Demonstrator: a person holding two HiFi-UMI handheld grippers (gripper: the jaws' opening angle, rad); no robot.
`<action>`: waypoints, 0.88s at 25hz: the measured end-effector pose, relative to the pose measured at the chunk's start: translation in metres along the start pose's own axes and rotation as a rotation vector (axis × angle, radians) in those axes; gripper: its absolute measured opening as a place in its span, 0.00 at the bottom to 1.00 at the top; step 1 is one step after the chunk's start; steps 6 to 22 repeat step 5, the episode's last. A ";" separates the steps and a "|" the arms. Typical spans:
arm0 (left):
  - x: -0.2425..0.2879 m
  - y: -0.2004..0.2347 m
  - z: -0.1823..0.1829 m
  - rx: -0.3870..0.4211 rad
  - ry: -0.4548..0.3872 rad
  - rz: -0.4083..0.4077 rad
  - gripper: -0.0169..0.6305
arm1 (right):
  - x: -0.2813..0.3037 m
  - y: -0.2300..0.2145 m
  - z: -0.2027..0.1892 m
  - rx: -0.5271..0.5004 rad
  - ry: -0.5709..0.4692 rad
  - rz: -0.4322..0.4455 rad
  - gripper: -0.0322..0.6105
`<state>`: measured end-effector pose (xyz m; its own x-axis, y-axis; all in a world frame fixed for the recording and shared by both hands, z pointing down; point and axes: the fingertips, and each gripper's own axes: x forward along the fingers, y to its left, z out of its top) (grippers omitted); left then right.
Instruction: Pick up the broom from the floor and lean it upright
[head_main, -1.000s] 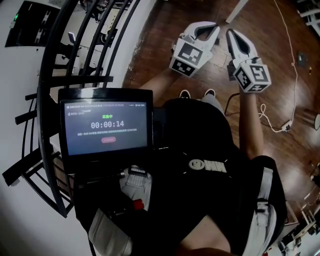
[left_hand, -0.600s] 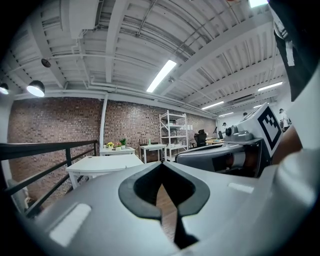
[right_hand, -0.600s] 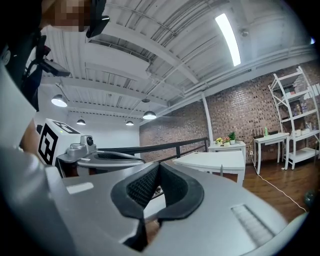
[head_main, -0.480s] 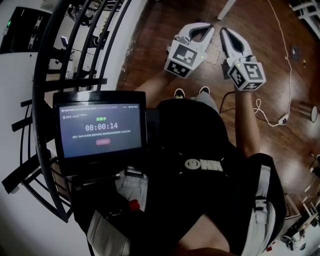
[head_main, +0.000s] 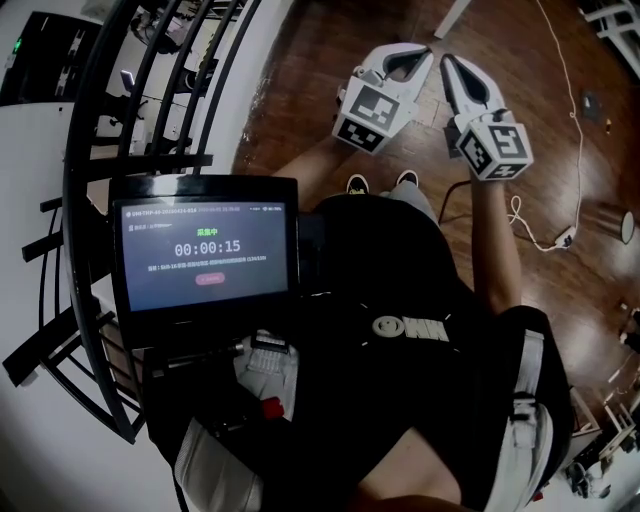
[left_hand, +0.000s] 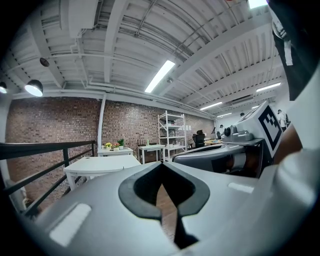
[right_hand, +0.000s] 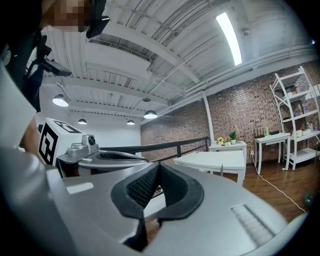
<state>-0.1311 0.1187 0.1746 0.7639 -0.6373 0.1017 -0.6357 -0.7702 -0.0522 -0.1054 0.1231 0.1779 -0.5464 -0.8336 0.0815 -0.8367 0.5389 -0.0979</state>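
No broom shows in any view. In the head view my left gripper (head_main: 427, 50) and my right gripper (head_main: 447, 62) are held side by side in front of the person, over the dark wooden floor (head_main: 330, 50). Both point away and roughly level. The left gripper view shows its own jaws (left_hand: 161, 166) shut with nothing between them, and the right gripper (left_hand: 225, 159) close on its right. In the right gripper view its jaws (right_hand: 158, 165) are likewise shut and empty, with the left gripper (right_hand: 100, 156) alongside on the left.
A black curved railing (head_main: 130, 110) runs along the left. A screen (head_main: 205, 255) showing a timer hangs at the person's chest. A white cable (head_main: 575, 130) lies on the floor at the right. White tables (left_hand: 100, 165) and a shelf unit (left_hand: 172, 132) stand near the brick wall.
The head view has shifted slightly, so the grippers sit a little higher in it. Both stay side by side and shut. The screen's timer has advanced by a second.
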 end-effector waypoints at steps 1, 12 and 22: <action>0.000 0.000 0.000 0.001 0.001 -0.001 0.05 | 0.000 0.001 0.000 0.000 0.000 0.001 0.05; 0.001 -0.004 0.001 -0.002 0.001 -0.006 0.05 | -0.002 0.002 0.001 -0.003 0.003 0.003 0.05; 0.001 -0.004 0.001 -0.002 0.001 -0.006 0.05 | -0.002 0.002 0.001 -0.003 0.003 0.003 0.05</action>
